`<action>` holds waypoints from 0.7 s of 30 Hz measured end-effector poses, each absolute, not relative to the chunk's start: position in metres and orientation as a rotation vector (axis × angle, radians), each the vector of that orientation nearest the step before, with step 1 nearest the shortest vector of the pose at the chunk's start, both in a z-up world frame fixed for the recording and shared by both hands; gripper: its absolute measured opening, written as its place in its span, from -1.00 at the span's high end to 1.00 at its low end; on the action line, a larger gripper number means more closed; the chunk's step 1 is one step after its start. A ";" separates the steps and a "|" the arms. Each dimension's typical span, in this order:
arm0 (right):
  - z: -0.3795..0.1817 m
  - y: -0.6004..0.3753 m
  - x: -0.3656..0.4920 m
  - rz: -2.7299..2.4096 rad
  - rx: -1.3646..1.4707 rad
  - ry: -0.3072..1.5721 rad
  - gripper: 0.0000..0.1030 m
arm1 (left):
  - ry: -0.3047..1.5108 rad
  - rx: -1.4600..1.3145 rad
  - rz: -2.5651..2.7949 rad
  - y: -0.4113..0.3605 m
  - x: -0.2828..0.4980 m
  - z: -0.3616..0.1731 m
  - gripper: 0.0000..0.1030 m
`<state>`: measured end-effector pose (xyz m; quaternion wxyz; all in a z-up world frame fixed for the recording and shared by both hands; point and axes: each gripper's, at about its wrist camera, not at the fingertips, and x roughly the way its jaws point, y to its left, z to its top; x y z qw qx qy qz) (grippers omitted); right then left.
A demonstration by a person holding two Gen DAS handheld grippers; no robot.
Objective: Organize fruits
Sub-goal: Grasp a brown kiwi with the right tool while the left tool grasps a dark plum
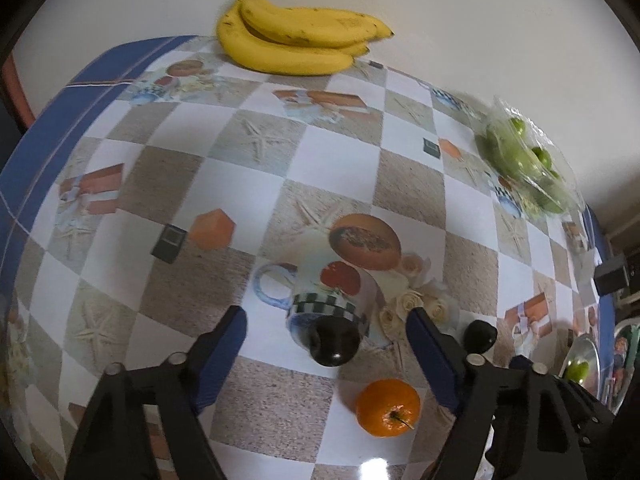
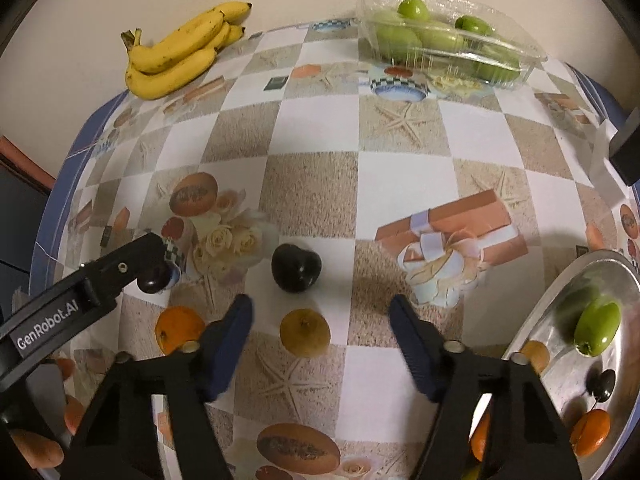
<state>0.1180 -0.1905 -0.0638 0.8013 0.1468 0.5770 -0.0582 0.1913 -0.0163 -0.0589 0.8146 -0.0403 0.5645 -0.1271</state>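
Note:
My left gripper (image 1: 326,314) is open above a dark plum (image 1: 334,342) that lies between its fingers on the table. An orange (image 1: 388,407) lies nearer, and a second dark plum (image 1: 480,336) lies just right of the right finger. My right gripper (image 2: 320,304) is open and empty, with that second plum (image 2: 296,268) just beyond it and a brownish-yellow fruit (image 2: 305,332) between its fingers. The left gripper's finger (image 2: 120,270) shows at the left over the first plum (image 2: 154,280), with the orange (image 2: 178,328) below it.
A metal plate (image 2: 560,292) at the right holds a green fruit (image 2: 597,328), a small dark fruit (image 2: 602,384) and orange fruits (image 2: 590,430). Bananas (image 2: 180,52) and a clear box of green fruits (image 2: 444,36) lie at the table's far edge by the wall.

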 end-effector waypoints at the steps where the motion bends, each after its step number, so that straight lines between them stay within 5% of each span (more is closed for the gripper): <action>1: -0.065 -0.190 0.118 -0.127 0.319 1.247 -0.13 | 1.208 -0.087 -0.275 -0.017 0.191 -0.060 -0.53; 12: -0.066 -0.189 0.116 -0.124 0.328 1.270 0.42 | 1.248 -0.088 -0.300 -0.022 0.189 -0.070 0.36; 21: -0.063 -0.188 0.114 -0.108 0.359 1.269 0.47 | 1.245 -0.112 -0.307 -0.018 0.189 -0.068 0.41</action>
